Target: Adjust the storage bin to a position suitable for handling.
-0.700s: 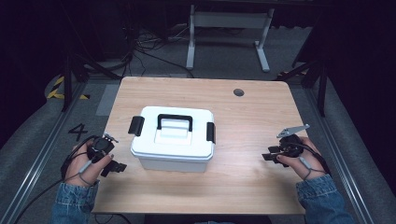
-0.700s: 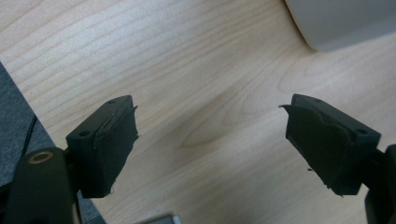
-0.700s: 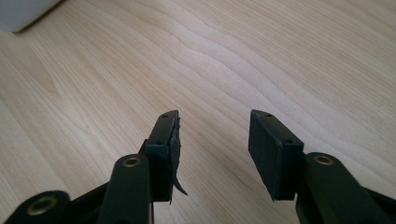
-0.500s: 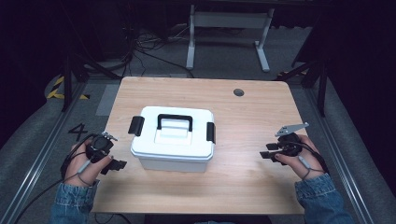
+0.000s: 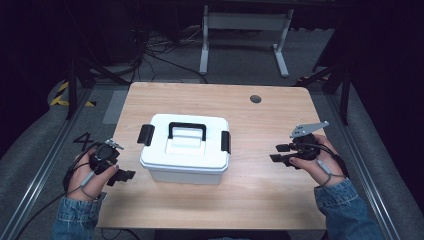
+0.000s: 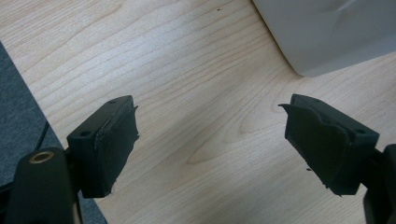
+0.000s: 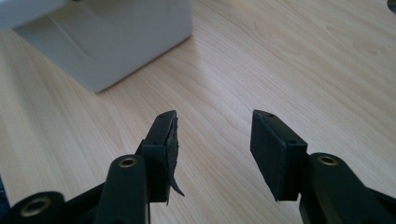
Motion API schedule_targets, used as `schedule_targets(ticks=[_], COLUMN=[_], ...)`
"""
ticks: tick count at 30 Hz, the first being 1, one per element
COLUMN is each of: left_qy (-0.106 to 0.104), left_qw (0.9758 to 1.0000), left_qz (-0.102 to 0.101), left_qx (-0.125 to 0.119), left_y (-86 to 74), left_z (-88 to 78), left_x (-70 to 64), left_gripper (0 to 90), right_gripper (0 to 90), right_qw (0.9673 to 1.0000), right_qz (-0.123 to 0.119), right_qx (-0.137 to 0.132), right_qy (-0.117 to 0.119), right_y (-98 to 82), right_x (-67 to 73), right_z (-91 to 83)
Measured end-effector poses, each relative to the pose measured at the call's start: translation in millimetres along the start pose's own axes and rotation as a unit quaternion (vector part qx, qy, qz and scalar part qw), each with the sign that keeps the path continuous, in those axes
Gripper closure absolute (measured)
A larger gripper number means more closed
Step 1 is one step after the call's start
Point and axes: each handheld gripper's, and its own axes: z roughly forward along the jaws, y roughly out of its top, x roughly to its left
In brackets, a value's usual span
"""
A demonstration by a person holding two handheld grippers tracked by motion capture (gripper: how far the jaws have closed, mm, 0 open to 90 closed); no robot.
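In the middle of the tabletop point(image 5: 260, 200) sits the latched white box point(image 5: 185, 155), left claw point(image 5: 121, 176) and right claw point(image 5: 281, 153) both spread apart and empty beside it, so I'd guess approaching those side latches comes next.

Lidded box point(image 5: 185, 148) on table point(image 5: 260, 125) centre; left hand-held gripper point(image 5: 121, 176) left of it, right hand-held gripper point(image 5: 279, 153) right.

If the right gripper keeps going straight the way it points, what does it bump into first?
Probably the white box. The right gripper points left across the bare table toward the box's side, jaws open, with nothing between. Its own view puts the box left of centre, so it might just clip it.
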Motion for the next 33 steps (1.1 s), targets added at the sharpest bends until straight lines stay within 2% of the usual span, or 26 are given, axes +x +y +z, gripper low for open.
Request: schedule_targets(ticks=[1,4,5,7,9,17,19,23,28,30,33], left_qy=[0.0,0.0,-0.002,-0.001,-0.001,-0.001,-0.002,0.001,-0.006,-0.002,0.0], left_qw=[1.0,1.0,1.0,1.0,1.0,1.0,1.0,1.0,0.9999,0.9999,0.9999], left_qz=[0.005,0.002,-0.003,-0.003,-0.001,0.0,0.0,0.002,-0.004,-0.004,-0.009], left_qx=[-0.001,-0.002,-0.003,-0.002,-0.002,-0.005,-0.006,-0.007,-0.013,-0.015,-0.013], left_y=[0.1,-0.1,-0.4,-0.2,0.3,-0.8,-2.7,-7.7,-13.9,-14.6,-15.7], left_z=[-0.5,-0.8,-0.4,-0.3,0.2,-1.0,-1.3,-2.0,-4.0,-4.5,-4.8], left_x=[0.9,0.9,0.7,0.7,0.3,0.3,-0.4,-1.1,-1.6,-0.9,-0.1], left_gripper=[17.8,17.8,17.9,17.9,18.1,18.1,18.1,18.1,17.8,17.8,17.7], right_gripper=[52.4,52.4,52.4,52.6,53.2,52.1,51.5,49.5,47.0,46.5,45.2], right_qw=[1.0,0.9999,0.9997,0.9995,0.999,0.9972,0.9966,0.9955,0.993,0.9927,0.9916], right_qz=[-0.004,-0.012,-0.02,-0.024,-0.034,-0.049,-0.051,-0.066,-0.087,-0.09,-0.101], right_qx=[-0.001,-0.005,-0.006,-0.008,-0.015,-0.027,-0.029,-0.028,-0.038,-0.038,-0.035], right_qy=[0.003,0.009,0.014,0.017,0.026,0.048,0.057,0.062,0.07,0.071,0.072], right_y=[4.7,14.8,24.2,27.2,41.0,68.9,76.9,91.1,112.7,115.5,132.7], right_x=[1.6,5.3,8.7,9.5,13.9,23.6,26.1,30.9,41.1,42.8,52.5], right_z=[-1.0,-2.6,-3.0,-2.9,-3.5,-2.5,0.3,7.1,17.8,19.2,31.0])
